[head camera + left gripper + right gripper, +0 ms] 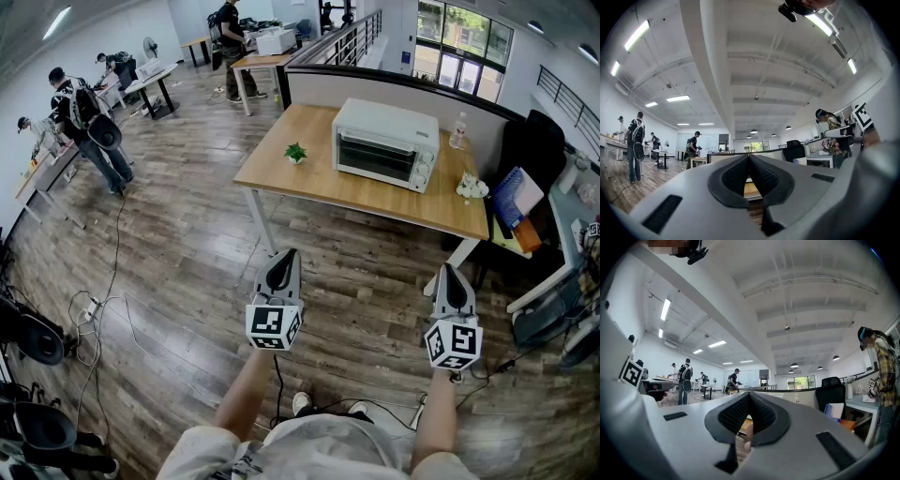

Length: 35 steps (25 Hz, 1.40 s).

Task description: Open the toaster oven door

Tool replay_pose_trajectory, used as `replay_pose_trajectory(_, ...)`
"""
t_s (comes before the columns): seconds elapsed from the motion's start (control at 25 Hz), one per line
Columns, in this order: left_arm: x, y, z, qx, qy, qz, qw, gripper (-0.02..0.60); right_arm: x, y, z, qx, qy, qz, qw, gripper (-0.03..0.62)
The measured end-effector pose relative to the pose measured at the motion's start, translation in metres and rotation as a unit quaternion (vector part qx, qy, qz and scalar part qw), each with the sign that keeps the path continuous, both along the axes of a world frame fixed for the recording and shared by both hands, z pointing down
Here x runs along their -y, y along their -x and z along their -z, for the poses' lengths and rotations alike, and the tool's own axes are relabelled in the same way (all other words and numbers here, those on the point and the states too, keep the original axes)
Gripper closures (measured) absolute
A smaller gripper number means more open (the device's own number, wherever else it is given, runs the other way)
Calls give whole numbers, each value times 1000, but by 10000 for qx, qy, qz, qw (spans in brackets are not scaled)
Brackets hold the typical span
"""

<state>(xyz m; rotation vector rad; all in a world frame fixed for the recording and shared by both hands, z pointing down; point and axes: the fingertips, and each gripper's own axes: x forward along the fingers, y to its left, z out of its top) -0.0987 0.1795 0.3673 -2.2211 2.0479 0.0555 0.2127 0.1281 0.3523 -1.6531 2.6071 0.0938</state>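
left gripper [281, 267]: jaws pressed together, empty | right gripper [451, 279]: same (both held level) | toaster oven [385, 143]: door closed, on table [328, 192], well apart from both

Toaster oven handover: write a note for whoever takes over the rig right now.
Left gripper: shut, empty, well short of the table.
Right gripper: shut, empty, alongside it.
White toaster oven sits on the wooden table ahead, across bare floor; its door is closed.
Done: nothing yet.
Left: walk up, open a gripper, take the door's handle and pull it open.
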Motion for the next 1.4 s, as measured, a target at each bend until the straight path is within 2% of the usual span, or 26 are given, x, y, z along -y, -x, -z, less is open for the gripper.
replay_pose_trajectory(0.36, -5, 32, 8, 85, -65, 92, 9999, 566, -1, 33, 2, -65, -59, 101, 9999, 572)
replay_pose_trajectory(0.68, -11, 75, 12, 142, -177, 118, 9997, 566, -4, 74, 4, 67, -124, 83, 9999, 572)
replay_pose_trajectory(1.04, -18, 116, 9, 47, -189, 27, 9998, 566, -17, 117, 0, -55, -131, 16, 9999, 572)
replay_pose_trajectory(1.4, 7, 120, -2, -52, -102, -41, 9999, 567, 6, 116, -8, -32, -53, -99, 9999, 572)
